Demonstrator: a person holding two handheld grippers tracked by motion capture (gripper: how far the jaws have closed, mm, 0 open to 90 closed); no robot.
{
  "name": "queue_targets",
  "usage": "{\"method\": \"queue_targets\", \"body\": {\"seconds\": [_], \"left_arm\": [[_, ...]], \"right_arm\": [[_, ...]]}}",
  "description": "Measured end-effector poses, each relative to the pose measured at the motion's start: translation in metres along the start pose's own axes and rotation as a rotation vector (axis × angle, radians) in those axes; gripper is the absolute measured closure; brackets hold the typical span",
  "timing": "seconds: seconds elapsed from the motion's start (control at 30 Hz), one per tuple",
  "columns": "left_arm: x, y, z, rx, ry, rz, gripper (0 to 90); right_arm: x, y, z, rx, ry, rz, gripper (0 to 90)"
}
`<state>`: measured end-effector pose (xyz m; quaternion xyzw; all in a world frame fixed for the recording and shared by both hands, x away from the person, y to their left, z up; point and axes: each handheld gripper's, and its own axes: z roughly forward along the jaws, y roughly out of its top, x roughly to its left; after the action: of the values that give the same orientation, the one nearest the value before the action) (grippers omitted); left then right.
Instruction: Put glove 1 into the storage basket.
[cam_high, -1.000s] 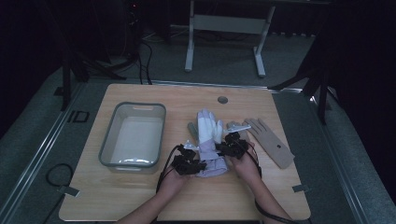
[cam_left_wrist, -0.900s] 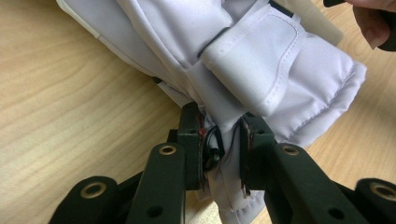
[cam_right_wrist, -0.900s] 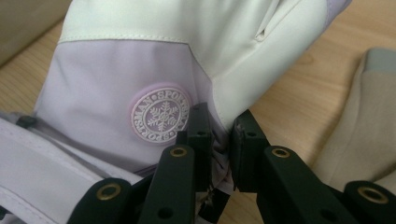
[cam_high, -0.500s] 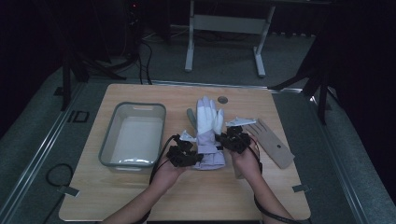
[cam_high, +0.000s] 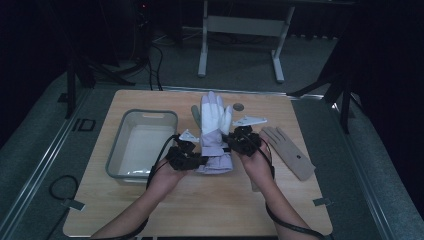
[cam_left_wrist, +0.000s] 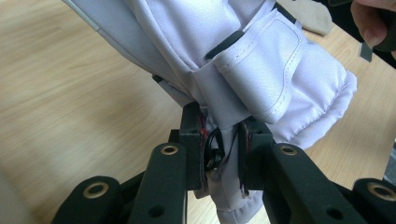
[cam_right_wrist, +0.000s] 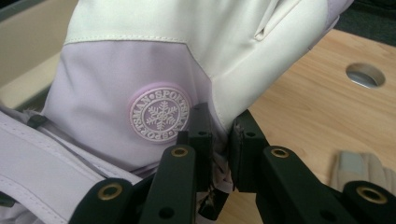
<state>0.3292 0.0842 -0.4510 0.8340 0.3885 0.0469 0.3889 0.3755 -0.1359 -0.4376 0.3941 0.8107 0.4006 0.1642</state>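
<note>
Overhead, the high view shows a wooden table (cam_high: 210, 200) with a white and lilac ski glove (cam_high: 214, 131) held above its middle, fingers pointing away from the person. The left gripper (cam_high: 192, 159) bites the glove's cuff on its left side and the right gripper (cam_high: 234, 142) bites the cuff edge on the other side. A clear plastic tub (cam_high: 116, 150) sits on the table just left of the left hand, and a tan glove (cam_high: 287, 151) lies flat to the right of the right hand. A round hole (cam_high: 238, 106) in the tabletop shows beyond the glove's fingertips.

Next, the left gripper view looks along the left gripper (cam_left_wrist: 223, 149), whose jaws stand nearly closed with a fold of the ski glove's (cam_left_wrist: 261, 70) cuff fabric pinched between the pads. The padded cuff bulges above and to the right of the jaws, over the bare table (cam_left_wrist: 70, 102).

Lastly, the right gripper view shows the right gripper (cam_right_wrist: 219, 135) with its jaws likewise almost together, clamped on the glove's edge just beside a round snowflake badge (cam_right_wrist: 160, 114) on the lilac panel. The hole (cam_right_wrist: 365, 74) appears at upper right, and the tan glove (cam_right_wrist: 357, 170) lies on the table at lower right.
</note>
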Motion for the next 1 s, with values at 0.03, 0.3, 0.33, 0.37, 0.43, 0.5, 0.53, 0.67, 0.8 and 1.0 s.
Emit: {"method": "queue_targets", "body": {"seconds": [0.03,0.3,0.33,0.37,0.43,0.5,0.53,0.67,0.8,1.0], "left_arm": [[0.002,0.0,-0.003,0.0,0.002,0.0,75.9],[0.021,0.0,-0.029,0.012,0.027,-0.004,75.9],[0.024,-0.001,-0.032,0.015,0.029,-0.004,75.9],[0.026,-0.001,-0.035,0.015,0.034,-0.005,75.9],[0.031,-0.002,-0.043,0.022,0.046,-0.006,75.9],[0.035,-0.004,-0.048,0.023,0.053,-0.009,75.9],[0.037,-0.005,-0.051,0.024,0.056,-0.012,75.9],[0.047,-0.012,-0.066,0.034,0.069,-0.017,75.9],[0.057,-0.019,-0.081,0.048,0.089,-0.018,75.9],[0.078,-0.034,-0.108,0.057,0.104,-0.049,75.9]], "right_arm": [[0.002,0.002,0.001,-0.003,0.002,-0.005,80.8],[0.021,0.025,0.013,-0.005,0.021,-0.04,80.8],[0.025,0.029,0.016,-0.006,0.022,-0.05,80.8],[0.028,0.032,0.018,-0.004,0.023,-0.056,80.8],[0.033,0.037,0.021,-0.009,0.025,-0.063,80.8],[0.04,0.042,0.026,-0.014,0.033,-0.066,80.8],[0.042,0.044,0.027,-0.017,0.037,-0.067,80.8],[0.056,0.052,0.036,-0.019,0.063,-0.072,80.8],[0.073,0.061,0.046,-0.019,0.074,-0.096,80.8],[0.099,0.075,0.064,-0.011,0.121,-0.092,80.9]]}}
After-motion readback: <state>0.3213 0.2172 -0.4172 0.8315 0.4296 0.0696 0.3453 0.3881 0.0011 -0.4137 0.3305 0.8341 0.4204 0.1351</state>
